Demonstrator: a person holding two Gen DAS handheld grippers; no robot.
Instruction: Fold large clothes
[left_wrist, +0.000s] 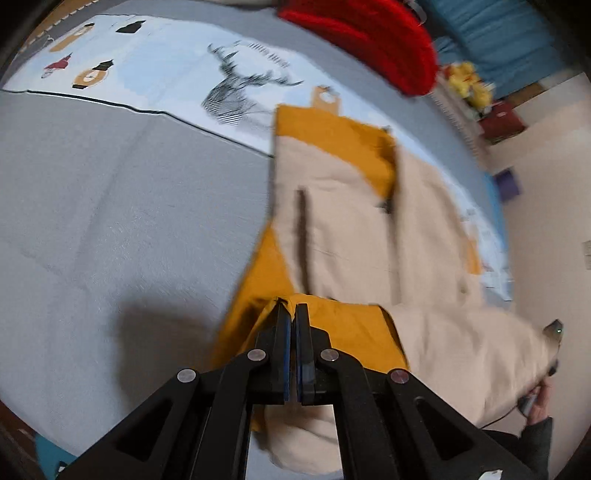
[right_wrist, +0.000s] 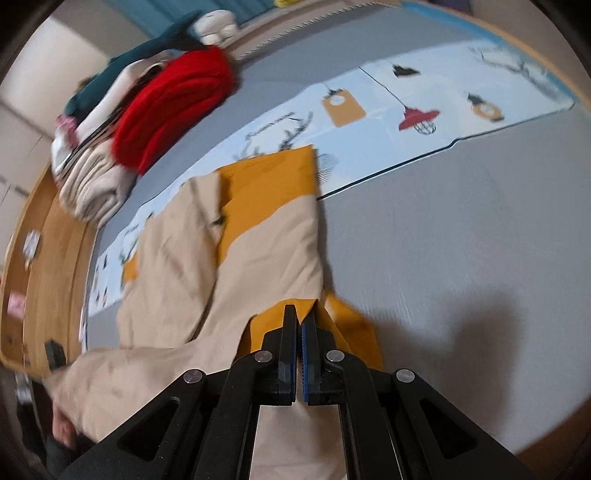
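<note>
You hold the beige-and-mustard garment (left_wrist: 343, 221) by its near edge with both tools, midway through a fold on the grey bed (left_wrist: 110, 206). The left gripper (left_wrist: 292, 308) has its jaws drawn together on a mustard corner of the cloth, and in the right wrist view the right gripper (right_wrist: 300, 312) is pinched in the same way on the mustard hem at the opposite corner. The garment lies lengthwise away from you, its far mustard end resting over the pale printed sheet (left_wrist: 166, 70) with the deer drawing, while the near end is lifted off the bed and bulges beneath the tools. A sleeve or side panel already appears doubled in over the body, though motion blur makes the layers hard to separate. A red knit (right_wrist: 173, 103) sits atop a stack of folded clothes (right_wrist: 92, 184) at the far side of the bed, well apart from the work. The step in hand looks like bringing the near hem over toward the far end to halve the length. That move calls for you to carry both corners forward level and together, keeping the edge taut between them, and to lay it down square on the far hem before letting go.
</note>
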